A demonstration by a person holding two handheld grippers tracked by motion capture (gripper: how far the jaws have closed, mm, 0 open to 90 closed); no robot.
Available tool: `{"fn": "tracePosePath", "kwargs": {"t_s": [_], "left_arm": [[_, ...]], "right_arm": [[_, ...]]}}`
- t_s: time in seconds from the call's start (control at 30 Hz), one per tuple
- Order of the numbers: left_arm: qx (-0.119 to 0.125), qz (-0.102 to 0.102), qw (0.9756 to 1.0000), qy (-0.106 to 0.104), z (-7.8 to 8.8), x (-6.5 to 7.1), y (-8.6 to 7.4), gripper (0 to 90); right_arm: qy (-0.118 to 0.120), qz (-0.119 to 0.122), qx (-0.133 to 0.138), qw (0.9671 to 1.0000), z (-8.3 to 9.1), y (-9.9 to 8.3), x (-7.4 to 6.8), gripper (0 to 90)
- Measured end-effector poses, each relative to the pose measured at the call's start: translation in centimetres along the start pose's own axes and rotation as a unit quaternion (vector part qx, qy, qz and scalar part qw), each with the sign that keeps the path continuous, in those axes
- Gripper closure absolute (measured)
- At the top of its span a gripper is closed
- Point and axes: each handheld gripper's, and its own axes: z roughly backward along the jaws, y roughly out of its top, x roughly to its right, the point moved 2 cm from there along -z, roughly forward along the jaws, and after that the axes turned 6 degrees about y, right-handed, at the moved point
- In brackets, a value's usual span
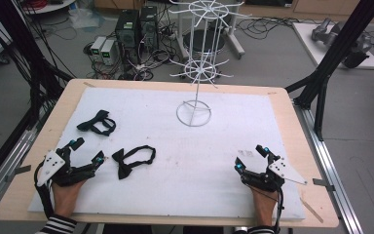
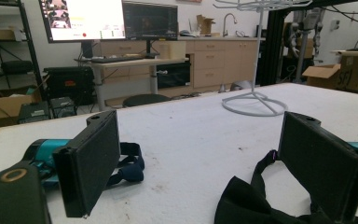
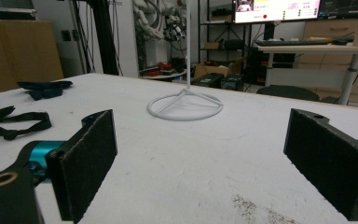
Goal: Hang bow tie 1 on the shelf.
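Bow tie (image 1: 132, 160) flat on table (image 1: 214, 146), just beside left tool (image 1: 85, 155) at its three o'clock, long axis running eight to two. Left tool (image 2: 196, 163) released, jaws wide. Second bow tie (image 1: 97, 123) at twelve. Right tool (image 1: 253, 158) released too, well apart. White rack (image 1: 195, 73) beyond, toward one o'clock.
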Motion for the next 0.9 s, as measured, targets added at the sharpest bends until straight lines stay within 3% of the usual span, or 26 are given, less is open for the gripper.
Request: {"fn": "tracePosePath", "kwargs": {"t_s": [0.9], "left_arm": [[-0.014, 0.012, 0.9998, -0.001, -0.31, -0.26, 0.08, 13.4]], "right_arm": [[-0.003, -0.003, -0.001, 1.0, 0.01, 0.0, 0.06, 8.8]]}}
